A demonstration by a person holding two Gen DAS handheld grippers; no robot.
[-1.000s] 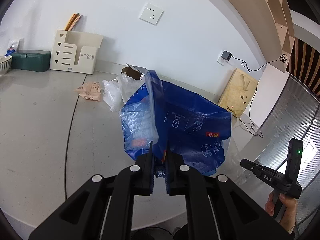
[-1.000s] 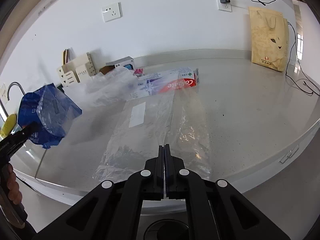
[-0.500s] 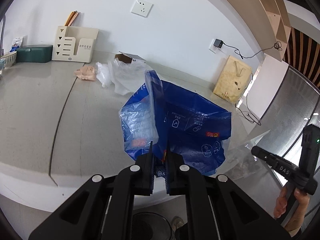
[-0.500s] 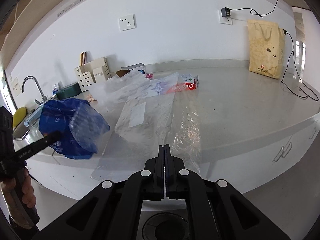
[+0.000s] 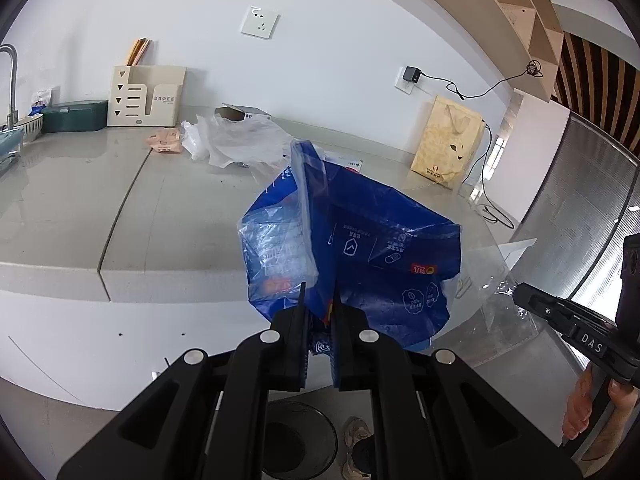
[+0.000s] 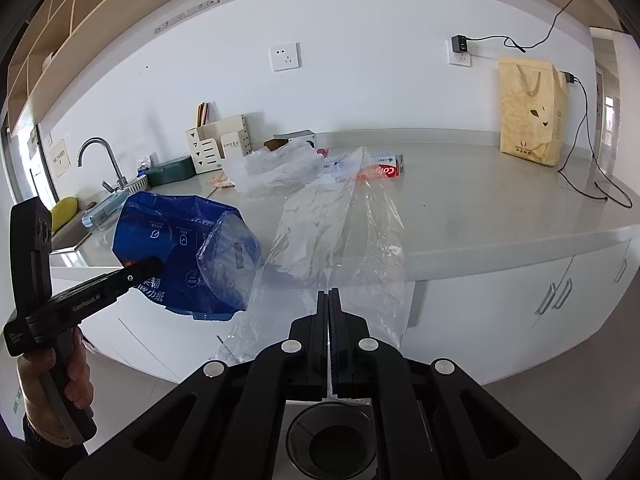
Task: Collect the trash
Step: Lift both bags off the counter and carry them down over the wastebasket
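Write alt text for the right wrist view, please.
The right gripper is shut on a clear plastic bag that trails back to the grey countertop. At left, the left gripper holds a blue plastic package; a round bin sits below.

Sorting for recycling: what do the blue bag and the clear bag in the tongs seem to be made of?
Blue bag: thin glossy plastic film, it seems; it crumples, shines and carries print. Clear bag: thin transparent plastic film, wrinkled with glare, the counter showing through.
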